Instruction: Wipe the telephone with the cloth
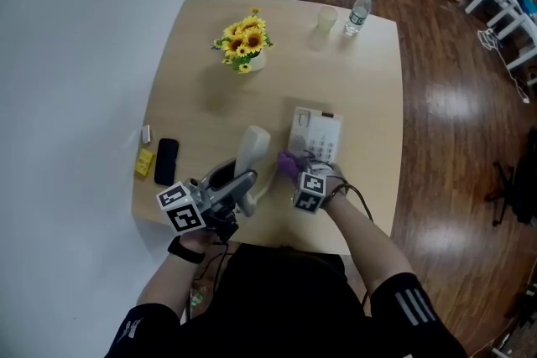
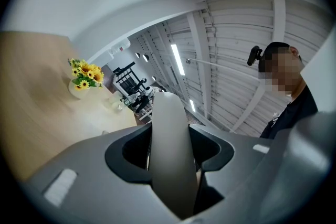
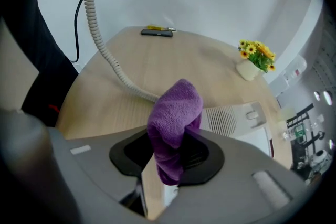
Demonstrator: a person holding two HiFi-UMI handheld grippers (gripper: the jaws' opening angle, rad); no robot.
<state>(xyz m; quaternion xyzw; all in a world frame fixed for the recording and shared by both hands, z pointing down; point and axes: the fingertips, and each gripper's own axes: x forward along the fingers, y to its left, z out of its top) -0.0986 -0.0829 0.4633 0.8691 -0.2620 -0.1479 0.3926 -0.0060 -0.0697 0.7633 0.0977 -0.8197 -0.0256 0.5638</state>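
Head view looks steeply down on a pale wooden table [image 1: 369, 96] with rounded corners, standing on dark plank flooring [image 1: 453, 113]; the clock directions below are read across the tabletop in that view. At about 4 o'clock lies the off-white desk telephone base [image 1: 319, 130]; the grey-white handset [image 1: 253, 148] is off it, near 6 o'clock, gripped in the left gripper [image 1: 246, 183] — left gripper view shows both jaws pressed against the handset's sides, with its length running up between them. A beige coiled cord [image 3: 97, 34] hangs from above down to the tabletop beside the base. Sunflowers in a white vase [image 1: 243, 42] stand at 11 o'clock, well apart from the telephone. The right gripper [image 1: 295, 174] sits at 5 o'clock; its jaws are clamped on a bunched purple terry cloth [image 3: 175, 118], whose rounded fold pokes out past the tips, just beside the base's left edge — whether it touches the base cannot be told. A clear plastic water bottle [image 1: 359, 12] stands upright at 1 o'clock, with a translucent cup [image 1: 326, 19] just beside it; a black smartphone [image 1: 166, 161] lies flat at 8 o'clock, with a yellow block [image 1: 144, 161] close by at the table's edge.
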